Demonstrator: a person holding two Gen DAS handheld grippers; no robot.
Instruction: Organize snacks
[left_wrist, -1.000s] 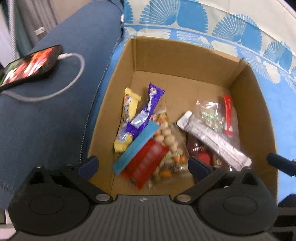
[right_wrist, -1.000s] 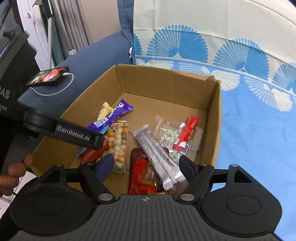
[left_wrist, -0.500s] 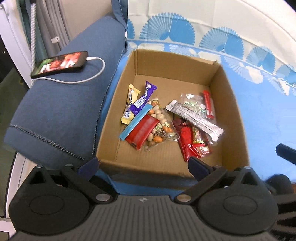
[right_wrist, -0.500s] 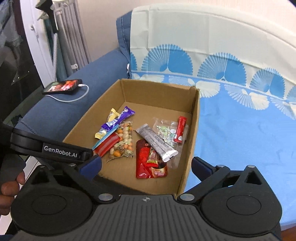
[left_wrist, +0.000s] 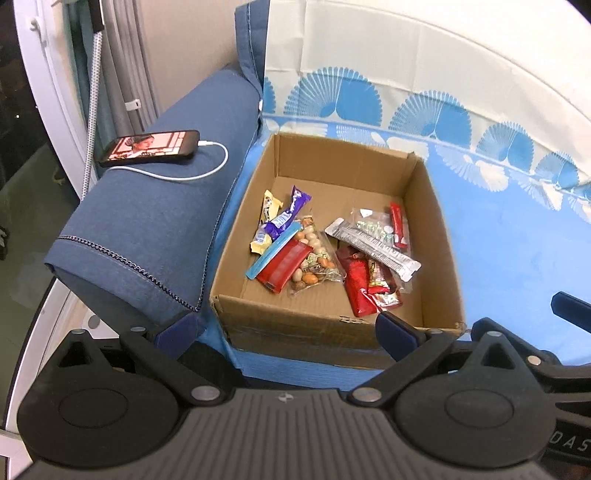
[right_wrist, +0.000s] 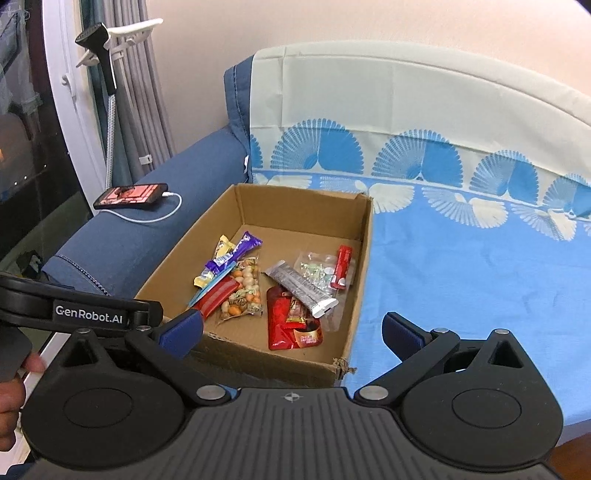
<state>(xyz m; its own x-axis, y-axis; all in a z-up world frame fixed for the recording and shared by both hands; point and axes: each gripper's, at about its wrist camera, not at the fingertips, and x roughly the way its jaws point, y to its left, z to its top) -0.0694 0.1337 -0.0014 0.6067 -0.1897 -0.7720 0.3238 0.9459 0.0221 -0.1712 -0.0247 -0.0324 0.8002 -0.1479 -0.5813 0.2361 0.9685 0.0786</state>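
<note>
A: What is seen, taken from the largest thing down?

B: A sofa seat covered by a blue patterned sheet (right_wrist: 461, 280) is shown, with a dark blue armrest (left_wrist: 155, 229) at its side. A cardboard box (left_wrist: 432, 206) is set on the sheet, just beside the armrest. A phone (left_wrist: 149, 146) with a white cable plugged in is laid on the armrest.

A: And the snacks?

B: All are gathered on the box floor: a red pouch (right_wrist: 282, 325), a bag of nuts (left_wrist: 314, 258), a silver bar (left_wrist: 373, 245), a purple bar (left_wrist: 286, 218).

A: The grippers?

B: The left gripper (left_wrist: 286, 326) and right gripper (right_wrist: 291, 328) are held before the box, jaws spread wide, nothing between them.
</note>
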